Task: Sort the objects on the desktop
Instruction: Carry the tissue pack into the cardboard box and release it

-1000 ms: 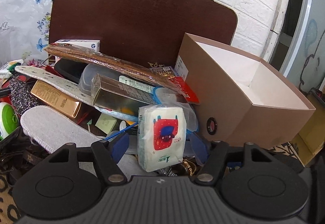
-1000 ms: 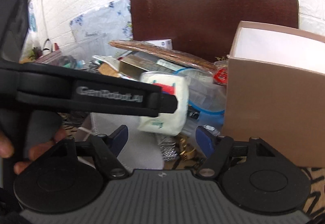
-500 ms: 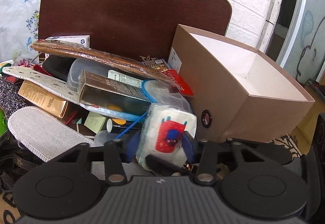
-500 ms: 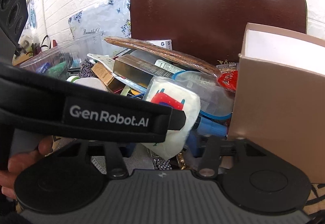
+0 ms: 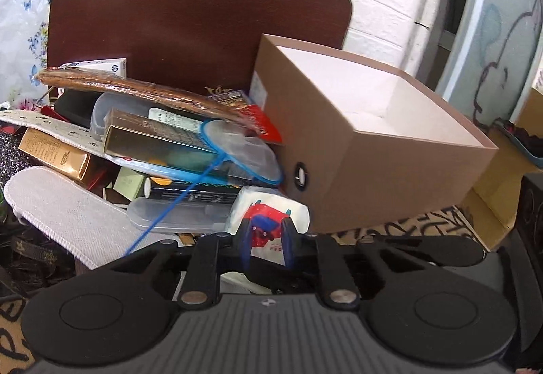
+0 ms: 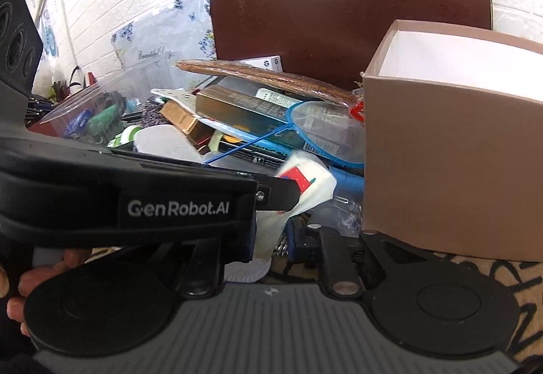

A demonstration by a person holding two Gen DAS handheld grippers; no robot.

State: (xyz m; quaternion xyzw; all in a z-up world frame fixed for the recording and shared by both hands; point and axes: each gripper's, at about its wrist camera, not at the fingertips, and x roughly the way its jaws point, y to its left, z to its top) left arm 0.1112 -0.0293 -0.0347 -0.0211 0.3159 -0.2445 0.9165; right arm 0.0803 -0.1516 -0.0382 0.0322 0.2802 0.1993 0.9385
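Note:
A white tissue pack (image 5: 271, 207) with a red and blue picture sits at the front of a pile of desktop clutter. My left gripper (image 5: 266, 240) is shut on the tissue pack, its blue pads squeezing it from both sides. The pack also shows in the right wrist view (image 6: 305, 180), held at the tip of the left gripper's black body (image 6: 169, 201). My right gripper (image 6: 271, 238) sits just behind and below the pack; its jaws are drawn close together, and the left gripper hides what lies between them. An open brown cardboard box (image 5: 373, 150) stands empty to the right.
The pile holds a gold box (image 5: 156, 136), a blue-rimmed net (image 5: 237, 153), a grey insole (image 5: 68, 211), a clear case (image 5: 176, 214) and a long brown snack pack (image 5: 142, 92). A dark board (image 5: 197, 21) leans on the white brick wall. A patterned mat (image 5: 424, 224) lies under the box.
My left gripper has closed on the tissue pack and the pack now sits lower and nearer the box. My right gripper's jaws have also drawn together.

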